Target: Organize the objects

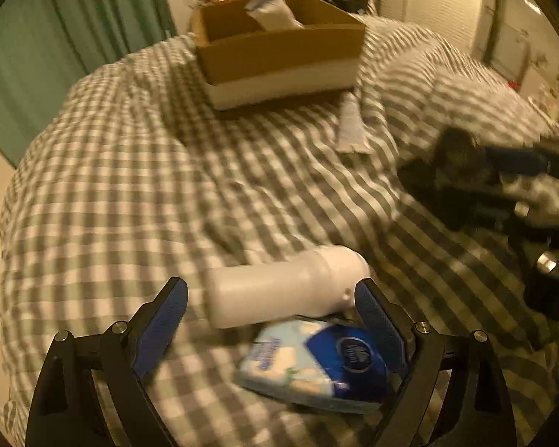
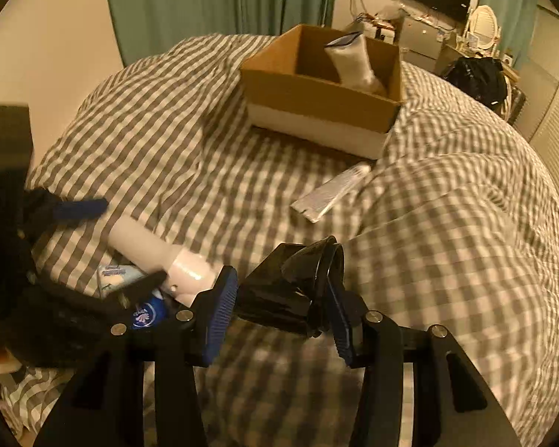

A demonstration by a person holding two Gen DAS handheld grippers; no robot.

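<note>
Bedroom, checked duvet (image 2: 447,223), green curtains (image 2: 220,3)

The bed cover (image 2: 447,223) is soft woven cloth in a matt grey-and-white check, creased into folds. On it, the cardboard box (image 2: 316,100) has plain brown matt paperboard walls with a smooth white band along the base. Just in front of the box lies a flat silvery packet (image 2: 331,192), foil-like with a dull sheen. Well in front of the box, the white bottle (image 1: 279,287) is smooth plastic, faintly glossy, and the blue tissue pack (image 1: 316,365) touching it is shiny printed film. Nearby, the black object (image 2: 287,287) looks glossy. The fingers (image 2: 220,313) carry ribbed blue pads on matt black plastic.
</note>
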